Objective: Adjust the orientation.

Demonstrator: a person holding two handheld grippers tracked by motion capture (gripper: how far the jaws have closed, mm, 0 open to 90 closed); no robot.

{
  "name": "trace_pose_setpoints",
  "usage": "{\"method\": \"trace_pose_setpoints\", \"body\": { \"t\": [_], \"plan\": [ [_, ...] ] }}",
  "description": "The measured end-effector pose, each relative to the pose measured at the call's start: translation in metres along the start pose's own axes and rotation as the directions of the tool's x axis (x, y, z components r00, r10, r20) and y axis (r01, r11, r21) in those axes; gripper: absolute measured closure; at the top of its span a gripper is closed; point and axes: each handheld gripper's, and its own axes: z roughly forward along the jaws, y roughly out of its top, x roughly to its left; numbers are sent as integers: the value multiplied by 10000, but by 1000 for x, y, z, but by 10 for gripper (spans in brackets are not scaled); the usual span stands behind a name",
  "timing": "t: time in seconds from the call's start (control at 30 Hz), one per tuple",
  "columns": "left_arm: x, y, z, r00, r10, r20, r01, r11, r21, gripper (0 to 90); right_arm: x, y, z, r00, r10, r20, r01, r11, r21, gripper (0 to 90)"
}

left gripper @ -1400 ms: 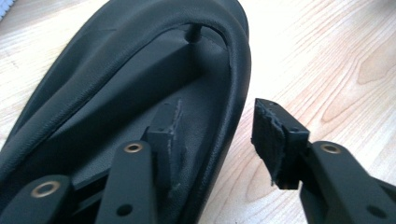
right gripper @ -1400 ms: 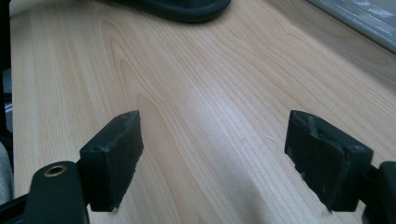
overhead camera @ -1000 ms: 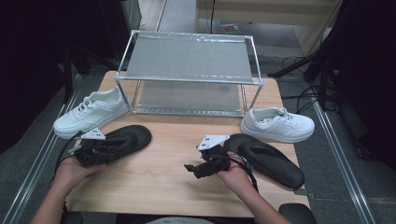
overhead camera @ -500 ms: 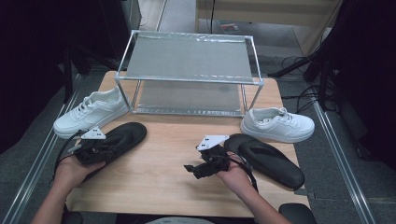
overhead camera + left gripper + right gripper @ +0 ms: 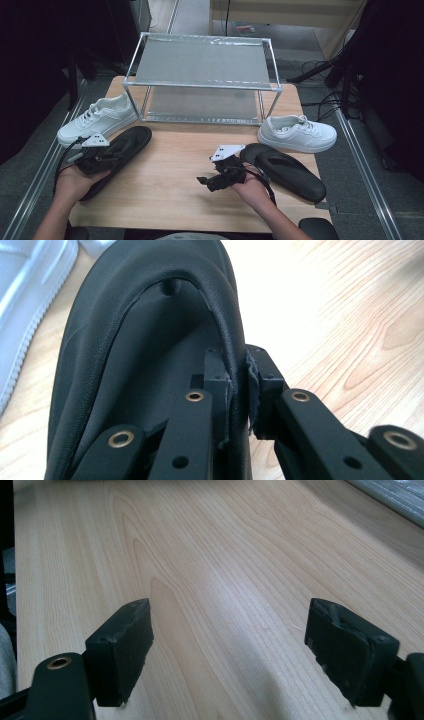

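At nine o'clock on my bench [image 5: 170,170], a pale wood-grain slab, lies a white sneaker [image 5: 97,121] with a ribbed sole, laced and smooth-sided. Just beside it, toward seven o'clock, is the left slipper [image 5: 117,152], a long matte black oval of soft, leathery material. My left hand-held gripper [image 5: 92,159] has just been closing and now pinches the slipper's raised strap edge: in the left gripper view the two black pads squeeze the thin pebbled band [image 5: 235,375] between them, and the slipper's dark footbed runs away toward twelve o'clock.

At twelve o'clock stands a rack [image 5: 202,85], a bright metal frame with two flat mesh shelves.

My right hand-held gripper [image 5: 210,181] sits near five o'clock, jaws spread wide over bare wood with nothing between them; in the right gripper view the blocky pads [image 5: 122,647] stand well apart above the grain.

Touching my right hand at four o'clock is the right slipper [image 5: 287,170], the same black rounded shape. Beyond it, at two o'clock, rests a second white sneaker [image 5: 297,134].
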Motion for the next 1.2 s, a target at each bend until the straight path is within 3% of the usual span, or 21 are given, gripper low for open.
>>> {"method": "trace_pose_setpoints", "body": {
  "t": [0.2,0.37,0.5,0.9,1.07,1.2],
  "plan": [
    [-5,4,0,9997,-8,259,4,9999,127,815,0,0,1,10000,3,11,-3,10000,33,201],
    [-13,12,-3,9961,-383,791,394,9991,-125,815,0,-1,1,10000,14,20,-14,10000,48,201],
    [-28,21,-4,9958,39,917,-16,9997,-245,815,0,-2,0,10000,38,50,-38,10000,78,201],
    [-52,48,8,9888,543,1392,-607,9973,416,819,-2,-8,-6,9992,294,281,-295,9996,32,201],
    [-74,70,12,9775,1381,1597,-1479,9877,514,820,-4,-11,-10,9978,572,346,-567,9983,-150,201],
    [-80,86,29,9719,1422,1878,-1630,9815,1004,820,-6,-14,-17,9961,729,505,-711,9968,-357,202]
  ]
}}
